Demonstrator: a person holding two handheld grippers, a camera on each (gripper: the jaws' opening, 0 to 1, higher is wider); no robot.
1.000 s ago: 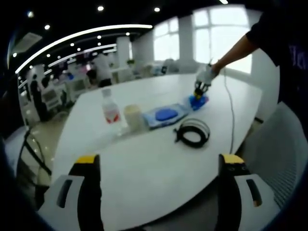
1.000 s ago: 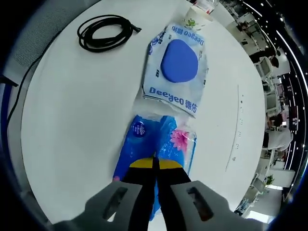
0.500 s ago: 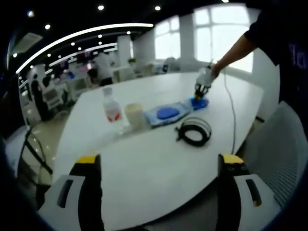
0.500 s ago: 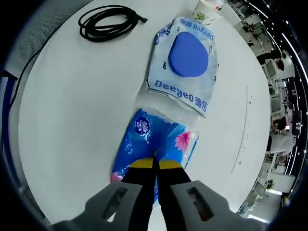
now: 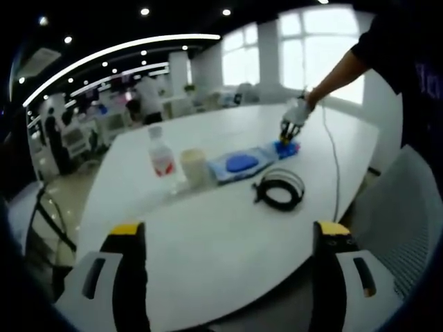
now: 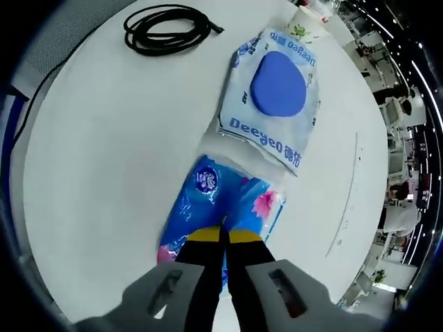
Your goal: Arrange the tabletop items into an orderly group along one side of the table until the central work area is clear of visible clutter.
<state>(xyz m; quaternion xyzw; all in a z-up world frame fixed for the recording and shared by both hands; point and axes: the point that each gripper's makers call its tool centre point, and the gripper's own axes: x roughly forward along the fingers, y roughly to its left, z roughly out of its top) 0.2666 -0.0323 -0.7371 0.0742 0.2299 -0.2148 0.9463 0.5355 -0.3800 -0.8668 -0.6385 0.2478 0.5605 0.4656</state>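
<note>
My right gripper (image 6: 223, 236) is shut on the near end of a blue flowered tissue pack (image 6: 223, 199) lying on the white table (image 6: 104, 138). Just beyond it lies a Deeyeo wipes pack (image 6: 277, 90) with a blue lid, then a paper cup (image 6: 302, 21). A coiled black cable (image 6: 169, 31) sits off to the left. From the left gripper view, a gloved hand holds the right gripper (image 5: 290, 128) on the tissue pack (image 5: 285, 147), beside the wipes pack (image 5: 239, 164), cup (image 5: 194, 167) and a water bottle (image 5: 160, 153). My left gripper (image 5: 230, 232) hangs open at the table's near edge.
The cable coil (image 5: 279, 190) lies nearer me than the row of items. A thin cord (image 5: 331, 166) trails across the table (image 5: 208, 242) from the right gripper. A grey mesh chair (image 5: 394, 207) stands at the right edge. Desks and people fill the room behind.
The right gripper view has shifted slightly along the table with the tissue pack still held in its jaws. The left gripper has stayed where it was.
</note>
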